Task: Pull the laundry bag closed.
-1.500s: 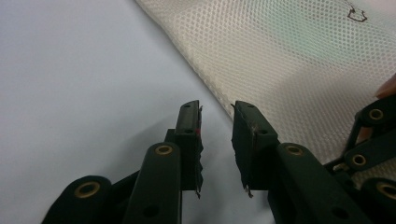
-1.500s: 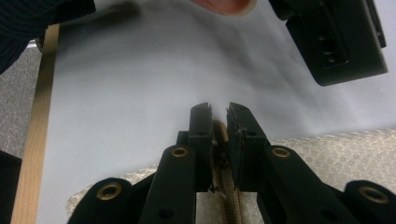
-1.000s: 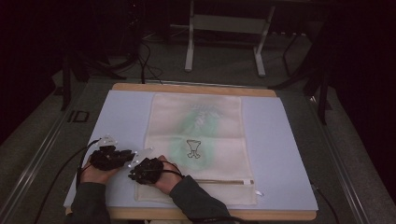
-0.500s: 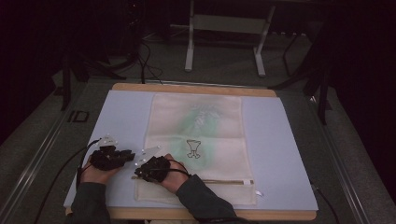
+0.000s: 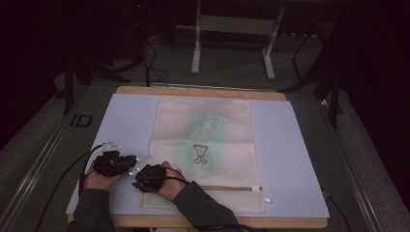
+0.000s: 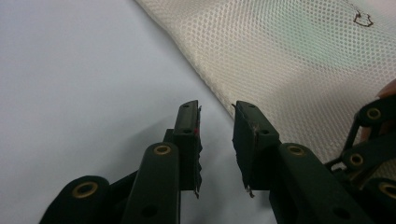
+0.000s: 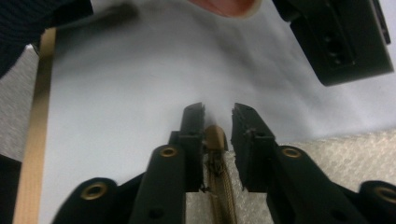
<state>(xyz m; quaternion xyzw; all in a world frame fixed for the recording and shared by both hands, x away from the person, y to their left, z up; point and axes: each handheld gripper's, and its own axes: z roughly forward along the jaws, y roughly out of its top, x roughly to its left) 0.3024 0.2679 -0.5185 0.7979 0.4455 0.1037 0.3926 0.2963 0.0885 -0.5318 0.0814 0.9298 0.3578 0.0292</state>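
Observation:
A cream mesh bag [image 5: 208,145] with a green blotch and a small dark print lies flat on the pale mat [image 5: 290,145]. Its zipper [image 5: 227,188] runs along the near end. My right gripper [image 5: 140,183] sits at the zipper's left end. In the right gripper view its jaws [image 7: 218,112] have just been opening and stand slightly apart. The tan zipper pull [image 7: 215,138] lies between them, against the left pad and free of the right one. My left gripper [image 5: 138,158] rests beside the bag's left edge [image 6: 289,60], its jaws [image 6: 216,112] open over bare mat.
The two hands lie close together at the table's front left. The wooden front edge [image 5: 241,223] is just behind them, and it runs down the left of the right gripper view as a tan strip [image 7: 35,140]. Cables trail off the left side. A metal stand [image 5: 232,43] is on the floor beyond the table.

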